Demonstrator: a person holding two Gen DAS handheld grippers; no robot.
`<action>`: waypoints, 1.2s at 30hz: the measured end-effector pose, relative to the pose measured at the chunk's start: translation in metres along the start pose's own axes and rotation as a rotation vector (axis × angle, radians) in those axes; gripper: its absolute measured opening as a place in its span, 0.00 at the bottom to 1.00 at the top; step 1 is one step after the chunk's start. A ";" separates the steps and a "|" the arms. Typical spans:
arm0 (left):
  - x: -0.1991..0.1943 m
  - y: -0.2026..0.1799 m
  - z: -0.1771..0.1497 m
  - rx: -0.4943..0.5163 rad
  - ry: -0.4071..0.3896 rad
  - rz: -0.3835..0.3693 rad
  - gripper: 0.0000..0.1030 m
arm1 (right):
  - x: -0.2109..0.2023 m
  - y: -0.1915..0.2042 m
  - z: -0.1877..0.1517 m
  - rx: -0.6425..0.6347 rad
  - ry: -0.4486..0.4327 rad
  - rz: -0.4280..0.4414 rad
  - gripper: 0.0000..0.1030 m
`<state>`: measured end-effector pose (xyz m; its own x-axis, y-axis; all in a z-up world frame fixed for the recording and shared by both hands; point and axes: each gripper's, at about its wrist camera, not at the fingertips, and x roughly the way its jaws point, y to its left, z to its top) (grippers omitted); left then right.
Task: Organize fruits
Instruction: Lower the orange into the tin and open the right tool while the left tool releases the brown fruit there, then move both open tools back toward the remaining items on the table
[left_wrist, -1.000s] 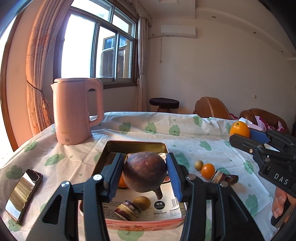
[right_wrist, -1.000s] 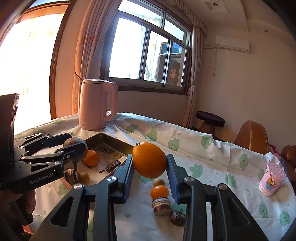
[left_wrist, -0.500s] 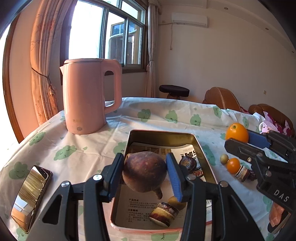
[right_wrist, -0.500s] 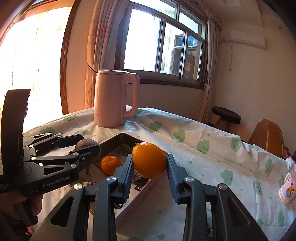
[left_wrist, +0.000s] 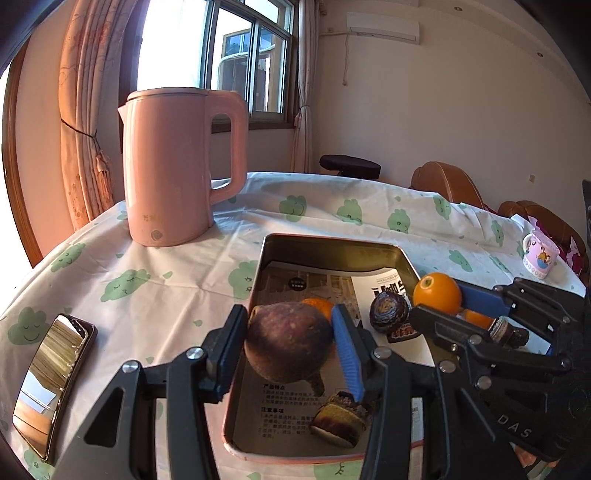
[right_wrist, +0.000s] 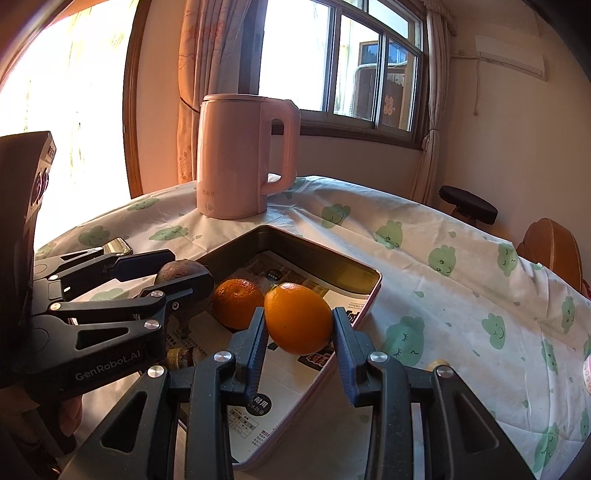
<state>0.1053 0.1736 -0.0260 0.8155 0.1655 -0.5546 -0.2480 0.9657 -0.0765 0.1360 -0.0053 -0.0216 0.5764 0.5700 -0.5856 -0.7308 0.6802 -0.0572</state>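
Both grippers hang over the tray (left_wrist: 404, 258) with fruit not yet set down — the left gripper (left_wrist: 290, 345) has its jaws clamped on a brown fruit (left_wrist: 288, 341), the right gripper (right_wrist: 299, 330) on an orange (right_wrist: 297, 317). A tangerine (right_wrist: 236, 302) already lies in the tray; at least one small orange fruit (left_wrist: 476, 317) seems to remain on the tabletop (left_wrist: 166, 280), mostly hidden.

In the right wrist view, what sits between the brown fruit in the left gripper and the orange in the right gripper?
A smaller orange fruit, lying in the tray between the brown fruit and the held orange. The right wrist view shows it plainly.
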 end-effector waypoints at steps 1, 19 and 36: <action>0.000 0.000 0.000 0.003 0.001 0.001 0.47 | 0.002 0.001 -0.001 -0.003 0.007 0.001 0.36; 0.005 -0.002 0.000 0.010 0.019 0.022 0.48 | 0.018 0.007 -0.006 -0.025 0.068 0.003 0.36; -0.030 -0.015 -0.003 -0.021 -0.114 0.004 0.62 | -0.025 -0.023 -0.017 -0.007 0.012 -0.079 0.57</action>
<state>0.0827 0.1533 -0.0110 0.8682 0.1923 -0.4575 -0.2617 0.9607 -0.0927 0.1323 -0.0430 -0.0200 0.6279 0.5089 -0.5889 -0.6859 0.7194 -0.1096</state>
